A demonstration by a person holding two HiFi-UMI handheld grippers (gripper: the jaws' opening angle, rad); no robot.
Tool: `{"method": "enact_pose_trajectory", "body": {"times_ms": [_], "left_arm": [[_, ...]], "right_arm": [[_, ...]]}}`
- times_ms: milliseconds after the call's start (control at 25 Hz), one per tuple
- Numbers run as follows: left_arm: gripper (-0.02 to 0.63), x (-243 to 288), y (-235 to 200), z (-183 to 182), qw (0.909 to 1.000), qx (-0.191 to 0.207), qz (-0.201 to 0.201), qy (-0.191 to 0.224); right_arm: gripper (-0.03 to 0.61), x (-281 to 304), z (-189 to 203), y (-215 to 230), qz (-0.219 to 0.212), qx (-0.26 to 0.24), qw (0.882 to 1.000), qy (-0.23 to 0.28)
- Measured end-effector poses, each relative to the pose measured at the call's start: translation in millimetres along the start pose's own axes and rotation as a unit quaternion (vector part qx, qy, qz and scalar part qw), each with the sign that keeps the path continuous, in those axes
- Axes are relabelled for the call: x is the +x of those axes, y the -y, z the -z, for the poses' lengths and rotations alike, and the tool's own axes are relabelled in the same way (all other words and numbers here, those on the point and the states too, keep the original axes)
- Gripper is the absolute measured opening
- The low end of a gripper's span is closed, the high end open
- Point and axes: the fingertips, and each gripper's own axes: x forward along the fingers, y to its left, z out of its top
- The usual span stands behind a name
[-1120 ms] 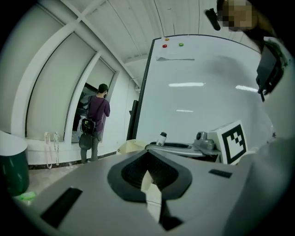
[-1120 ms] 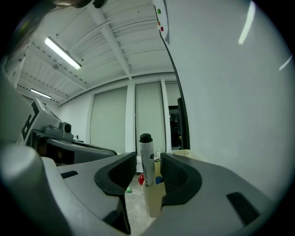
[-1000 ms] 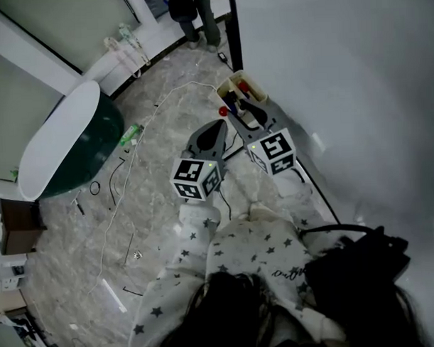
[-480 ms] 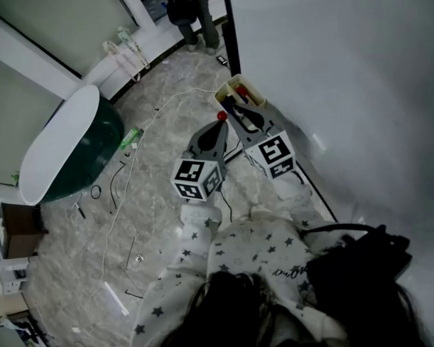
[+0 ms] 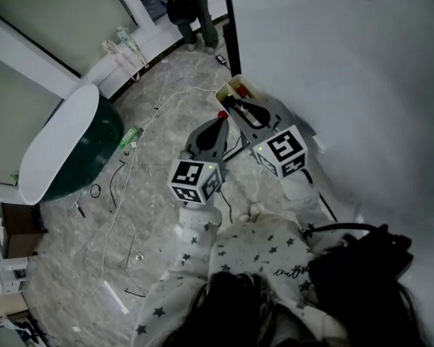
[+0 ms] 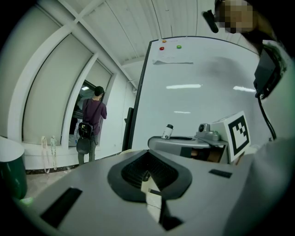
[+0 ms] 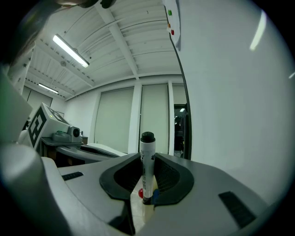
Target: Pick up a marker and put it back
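A white marker (image 7: 147,166) with a black cap stands upright between the jaws of my right gripper (image 7: 146,186), which is shut on it. In the head view the right gripper (image 5: 243,110) points at a cream marker holder (image 5: 233,85) at the foot of the whiteboard, with red and dark markers in it. My left gripper (image 5: 220,123) hangs just left of it, tip near the holder, jaws together and empty. From the left gripper view (image 6: 150,179) the held marker (image 6: 167,131) sticks up above the right gripper.
The whiteboard (image 5: 341,72) fills the right side. A green and white tub-shaped seat (image 5: 67,149) stands at the left on the marble floor, with cables (image 5: 132,172) lying across it. A person (image 5: 194,13) stands at the far doorway. A brown box (image 5: 20,226) sits far left.
My right gripper has drawn back a little to the right, away from the holder. The left gripper has barely moved.
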Motion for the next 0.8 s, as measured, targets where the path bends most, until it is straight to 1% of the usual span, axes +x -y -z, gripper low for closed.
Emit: {"method": "enact_pose_trajectory", "body": {"times_ms": [200, 440, 640, 800], "left_arm": [[0.002, -8, 7, -17, 0.9998, 0.009, 0.008, 0.017], [0.002, -11, 18, -40, 0.9989, 0.023, 0.022, 0.033], [0.002, -14, 25, -51, 0.998, 0.03, 0.034, 0.045], [0.002, -17, 28, -51, 0.9976, 0.032, 0.036, 0.049]], "right_arm": [[0.075, -9, -24, -8, -0.021, 0.001, 1.0, 0.022], [0.075, -20, -55, -15, -0.037, -0.01, 0.998, 0.043], [0.075, -34, -78, -14, -0.037, -0.023, 0.997, 0.059], [0.075, -45, -86, -15, -0.032, -0.023, 0.997, 0.066]]}}
